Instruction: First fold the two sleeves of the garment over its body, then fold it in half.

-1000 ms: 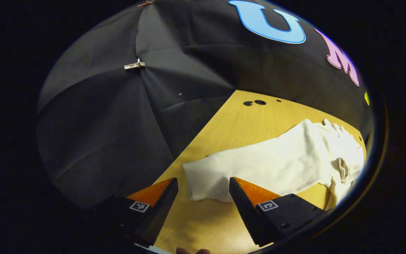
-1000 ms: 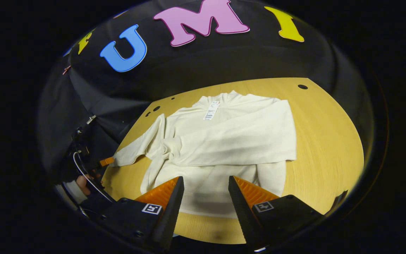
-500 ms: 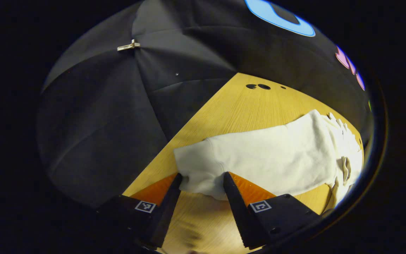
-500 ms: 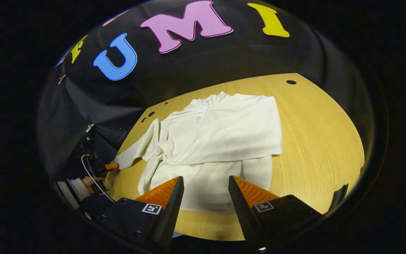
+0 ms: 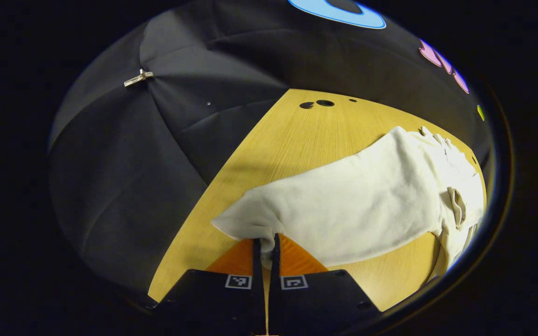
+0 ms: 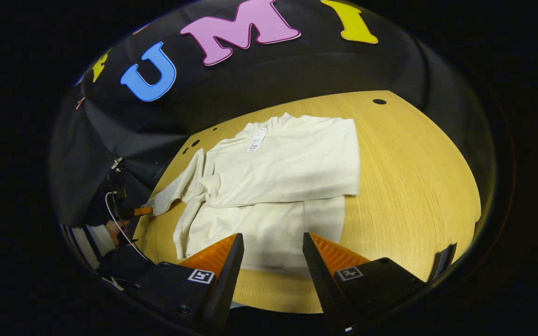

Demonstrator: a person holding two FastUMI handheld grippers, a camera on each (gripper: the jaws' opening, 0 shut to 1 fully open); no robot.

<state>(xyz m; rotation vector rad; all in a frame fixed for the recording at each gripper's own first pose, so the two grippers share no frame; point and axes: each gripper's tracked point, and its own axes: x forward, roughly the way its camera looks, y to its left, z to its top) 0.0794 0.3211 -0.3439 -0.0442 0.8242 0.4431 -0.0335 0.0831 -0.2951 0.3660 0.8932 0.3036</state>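
Observation:
A cream long-sleeved garment (image 6: 278, 186) lies flat on the wooden table (image 6: 418, 177), collar and paper tag (image 6: 256, 139) at the far side. One sleeve (image 6: 297, 179) is folded across the body. The other sleeve (image 5: 357, 200) stretches out toward the table's left edge. My left gripper (image 5: 265, 245) is shut on that sleeve's cuff (image 5: 250, 224), and it also appears far left in the right gripper view as the left gripper (image 6: 140, 211) at the cuff. My right gripper (image 6: 272, 247) stands open above the garment's hem (image 6: 269, 261), holding nothing.
Black cloth wall (image 5: 147, 154) hangs close beyond the table's left edge, pinned with a clip (image 5: 138, 78). Small dark holes (image 5: 318, 103) mark the table's far corner. A hand and sleeve (image 6: 103, 235) hold the left gripper. Bare wood (image 6: 418, 186) lies to the right of the garment.
My left gripper moved forward onto the sleeve cuff and shut on it, bunching the fabric. The right gripper stayed open and drew back slightly over the hem.

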